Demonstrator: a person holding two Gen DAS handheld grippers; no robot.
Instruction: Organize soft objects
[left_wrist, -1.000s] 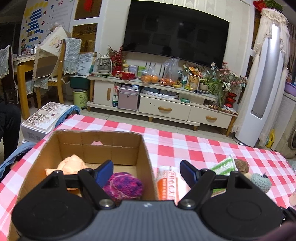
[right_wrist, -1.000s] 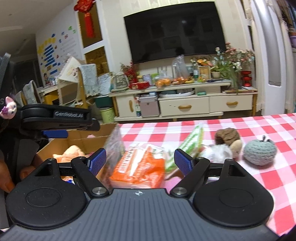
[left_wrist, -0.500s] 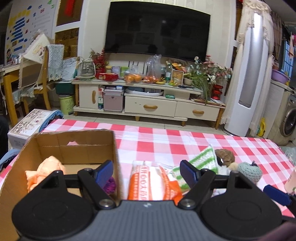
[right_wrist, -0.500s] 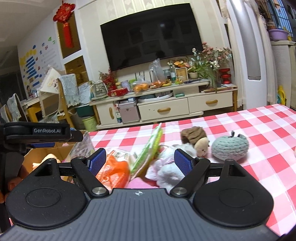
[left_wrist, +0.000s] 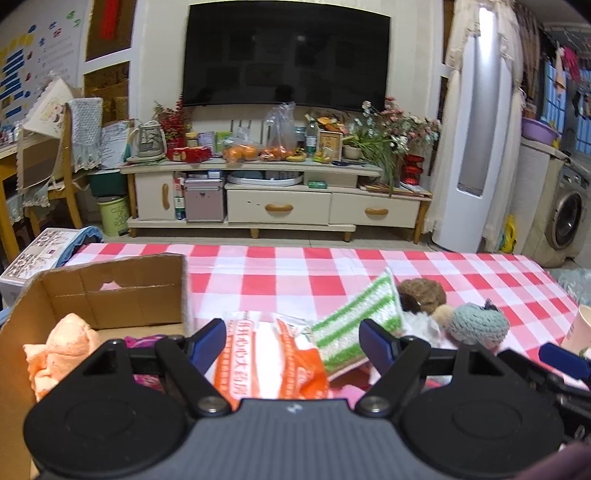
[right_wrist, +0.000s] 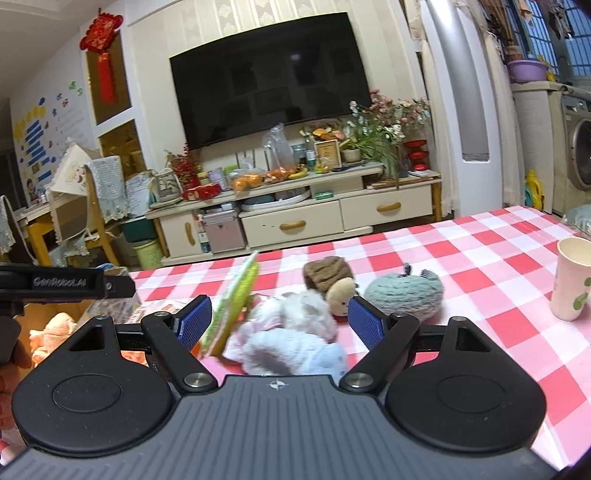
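Over checked tablecloth (left_wrist: 332, 266) we note left gripper (left_wrist: 291, 341) fingers released above orange packet (left_wrist: 269, 360); right gripper (right_wrist: 279, 319) released over white plush (right_wrist: 291, 332); cardboard box (left_wrist: 110, 291) far left.

We note that the left gripper (left_wrist: 291, 341) and the right gripper (right_wrist: 280, 320) share one build: a ribbed grey body with a small emblem at its front edge, two round black discs either side, and angular black linkage arms pinned with silver screws. Their fingers (right_wrist: 364, 322) carry blue ridged pads. Seen from the right wrist, the left unit's black side bar bears "GenRobot.AI" in pale lettering.
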